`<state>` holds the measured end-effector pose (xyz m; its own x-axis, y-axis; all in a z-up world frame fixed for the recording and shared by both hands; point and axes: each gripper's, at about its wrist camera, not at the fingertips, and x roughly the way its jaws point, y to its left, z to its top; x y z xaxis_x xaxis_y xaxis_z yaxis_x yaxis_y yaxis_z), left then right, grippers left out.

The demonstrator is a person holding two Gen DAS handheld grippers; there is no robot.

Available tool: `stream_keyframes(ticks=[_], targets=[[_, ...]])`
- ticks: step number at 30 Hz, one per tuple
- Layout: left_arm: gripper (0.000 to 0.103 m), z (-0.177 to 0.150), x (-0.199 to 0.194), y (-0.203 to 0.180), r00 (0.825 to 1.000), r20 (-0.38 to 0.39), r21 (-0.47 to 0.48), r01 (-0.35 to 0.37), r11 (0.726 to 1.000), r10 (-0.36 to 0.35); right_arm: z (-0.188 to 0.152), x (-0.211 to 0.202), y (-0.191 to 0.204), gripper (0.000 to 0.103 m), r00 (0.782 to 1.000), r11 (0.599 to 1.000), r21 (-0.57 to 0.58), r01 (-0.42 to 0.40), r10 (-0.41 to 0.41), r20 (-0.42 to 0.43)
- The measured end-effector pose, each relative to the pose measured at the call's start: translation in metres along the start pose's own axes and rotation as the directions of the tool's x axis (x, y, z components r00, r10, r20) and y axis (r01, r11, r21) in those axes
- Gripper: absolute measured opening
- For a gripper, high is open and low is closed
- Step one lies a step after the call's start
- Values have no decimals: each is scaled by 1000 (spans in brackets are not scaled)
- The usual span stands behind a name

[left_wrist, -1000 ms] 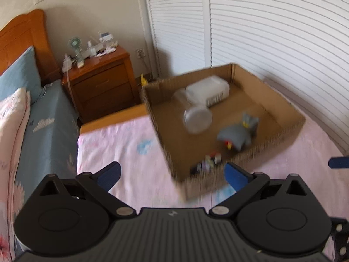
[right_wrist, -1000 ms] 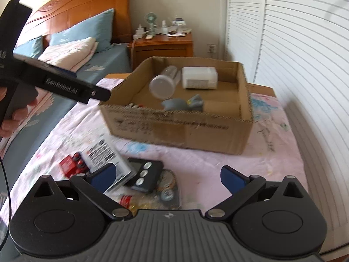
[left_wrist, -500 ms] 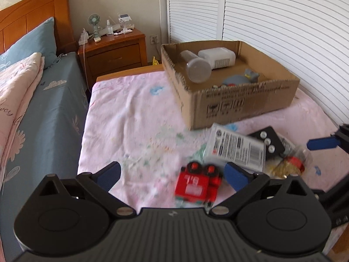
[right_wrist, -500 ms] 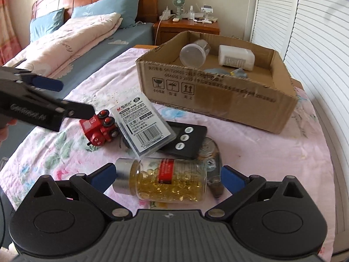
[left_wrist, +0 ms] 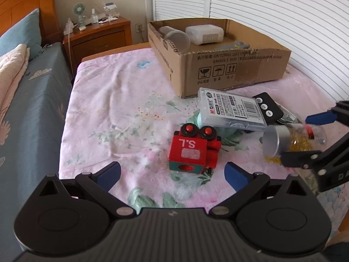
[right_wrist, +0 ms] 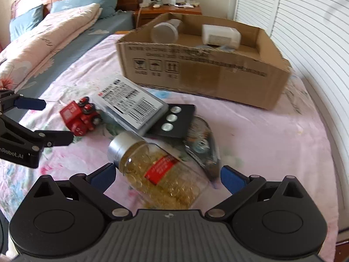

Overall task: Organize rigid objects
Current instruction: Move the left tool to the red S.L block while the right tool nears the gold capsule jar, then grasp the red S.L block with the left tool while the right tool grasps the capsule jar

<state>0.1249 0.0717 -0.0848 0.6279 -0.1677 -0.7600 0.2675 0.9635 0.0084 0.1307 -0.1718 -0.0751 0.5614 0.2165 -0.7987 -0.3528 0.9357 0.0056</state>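
Note:
A red toy train (left_wrist: 193,149) (right_wrist: 79,118) lies on the pink bedspread just ahead of my open left gripper (left_wrist: 172,174), between its spread fingers but untouched. A clear bottle of yellow capsules (right_wrist: 159,172) (left_wrist: 290,140) with a silver cap lies on its side between the open fingers of my right gripper (right_wrist: 166,176). Behind them lie a flat labelled plastic case (left_wrist: 231,109) (right_wrist: 130,102), a black remote (right_wrist: 174,121) (left_wrist: 267,110) and a clear packet (right_wrist: 201,146). The cardboard box (left_wrist: 235,69) (right_wrist: 202,72) holds a clear jar, a white container and a grey item.
A wooden nightstand (left_wrist: 98,35) with a small fan and clutter stands behind the box. A blue-sheeted bed with pillows (right_wrist: 54,35) runs along the left. White louvred doors (left_wrist: 272,6) close off the right side. Pink bedspread (left_wrist: 113,100) lies bare left of the train.
Both grippers have dropped lower and closer to the objects. The train now sits between my left fingers, and the capsule bottle between my right fingers, tilted more diagonally.

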Motion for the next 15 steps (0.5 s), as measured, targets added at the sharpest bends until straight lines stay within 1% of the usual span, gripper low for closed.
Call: stream_keyframes(ticks=[4, 7, 9, 10, 12, 15], targets=[[99, 3, 6, -2, 1000, 17, 18, 3, 1000, -4, -4, -3, -13, 103, 999, 998, 27, 48, -48, -13], [95, 5, 9, -5, 1000, 21, 37, 22, 999, -23, -7, -5, -26, 103, 998, 996, 64, 57, -55, -23], [82, 5, 11, -8, 999, 26, 59, 36, 998, -37, -9, -6, -31, 103, 998, 995, 76, 61, -59, -31], [79, 6, 12, -10, 999, 22, 69, 36, 997, -38, -9, -6, -33, 103, 998, 995, 82, 61, -58, -40], [67, 8, 16, -12, 999, 15, 83, 41, 996, -43, -10, -7, -33, 103, 998, 995, 90, 45, -40, -53], [61, 10, 19, -13, 998, 4, 90, 62, 994, -63, -10, -11, -29, 103, 996, 994, 102, -47, 54, -67]])
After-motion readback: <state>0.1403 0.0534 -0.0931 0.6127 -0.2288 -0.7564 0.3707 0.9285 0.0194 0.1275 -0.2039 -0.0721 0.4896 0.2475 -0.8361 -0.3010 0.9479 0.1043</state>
